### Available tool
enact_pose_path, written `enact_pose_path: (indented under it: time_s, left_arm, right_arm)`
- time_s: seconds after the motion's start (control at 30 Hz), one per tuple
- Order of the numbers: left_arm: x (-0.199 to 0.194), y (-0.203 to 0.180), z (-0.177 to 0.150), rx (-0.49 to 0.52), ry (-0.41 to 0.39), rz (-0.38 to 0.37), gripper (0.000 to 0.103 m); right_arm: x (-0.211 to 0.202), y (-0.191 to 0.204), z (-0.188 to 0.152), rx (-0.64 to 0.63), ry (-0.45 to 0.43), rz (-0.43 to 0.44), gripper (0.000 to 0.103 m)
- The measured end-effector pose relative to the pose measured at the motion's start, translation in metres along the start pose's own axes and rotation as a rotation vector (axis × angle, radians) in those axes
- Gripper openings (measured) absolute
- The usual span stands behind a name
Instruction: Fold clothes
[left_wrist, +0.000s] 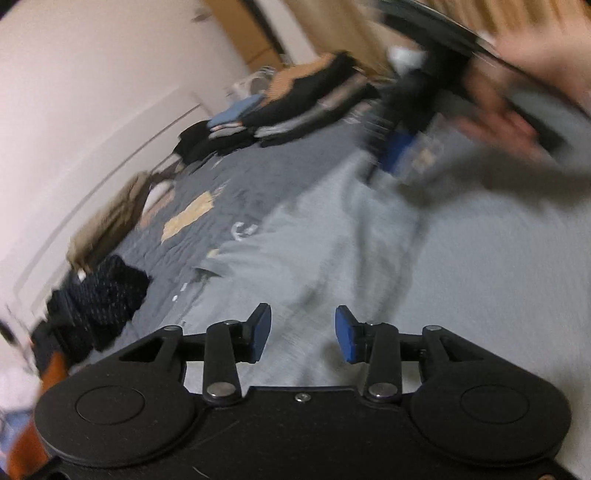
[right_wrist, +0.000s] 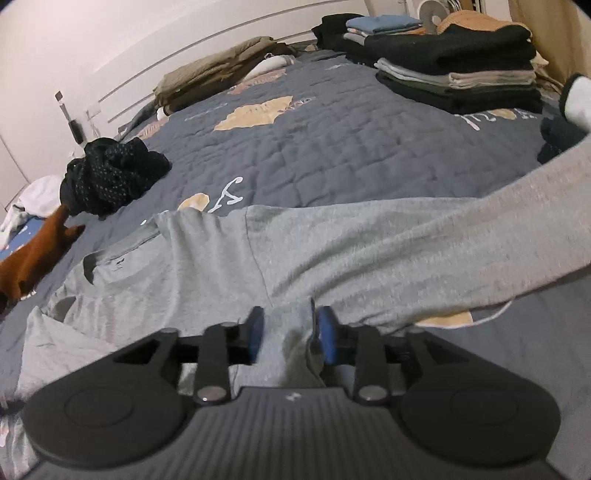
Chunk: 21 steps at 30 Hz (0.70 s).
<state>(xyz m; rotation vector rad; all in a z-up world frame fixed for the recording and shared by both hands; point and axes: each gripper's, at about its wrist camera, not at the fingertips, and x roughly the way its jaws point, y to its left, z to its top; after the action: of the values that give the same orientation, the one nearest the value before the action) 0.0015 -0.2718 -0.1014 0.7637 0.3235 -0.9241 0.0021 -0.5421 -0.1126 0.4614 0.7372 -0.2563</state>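
Nearest the right wrist camera, the right gripper (right_wrist: 290, 334), a black two-finger tool with blue pads, is sitting low over a light grey long-sleeved knit top (right_wrist: 207, 266) that is lying spread across a dark grey quilted bedspread (right_wrist: 332, 147) printed with tan patches and white lettering. A raised fold of the grey fabric is standing between the blue pads (right_wrist: 327, 332); the fingers are partly apart, and whether they are pressing on the cloth cannot be told from this view. One long sleeve (right_wrist: 461, 240) of the top is stretching away toward the right edge. In the left wrist view, which is heavily blurred, the left gripper (left_wrist: 303, 334) is hanging above the same grey garment with its fingers apart and nothing between them. A person's hand (left_wrist: 524, 92) is showing blurred at the upper right of that view, wrapped round the other black tool. At the far end of the bed, a stack of folded clothes (right_wrist: 458, 74) in black, grey and beige is resting on the bedspread, with a smaller pile topped by a blue item (right_wrist: 384, 24) just beside it. A folded olive-brown garment (right_wrist: 214, 77) is lying near the headboard. On the left side, a crumpled black dotted garment (right_wrist: 110, 175) is sitting on the bedspread, with a rust-orange cloth (right_wrist: 33, 258) near it and a white cloth (right_wrist: 37, 192) beyond.
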Motion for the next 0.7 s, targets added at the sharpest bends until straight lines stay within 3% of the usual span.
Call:
enact_pose_path:
  time_s: [0.17, 0.33, 0.4, 0.5, 0.7]
  left_arm:
    - [0.053, 0.049, 0.013, -0.129, 0.087, -0.083, 0.039]
    - [0.099, 0.045, -0.001, -0.099, 0.204, -0.159, 0.039]
    - [0.113, 0.045, -0.009, -0.119, 0.247, -0.177, 0.032]
    - [0.117, 0.054, -0.013, -0.223, 0.239, -0.238, 0.007]
    - [0.112, 0.076, -0.007, -0.292, 0.144, -0.128, 0.002]
  right_arm:
    - [0.007, 0.002, -0.007, -0.028, 0.038, 0.002, 0.035]
    - [0.02, 0.007, -0.015, -0.059, 0.066, 0.009, 0.032]
    - [0.026, 0.007, -0.018, -0.066, 0.084, -0.003, 0.01]
    - [0.026, 0.003, -0.018, -0.045, 0.071, 0.008, 0.008]
    - [0.011, -0.001, -0.009, -0.04, -0.049, -0.007, 0.007]
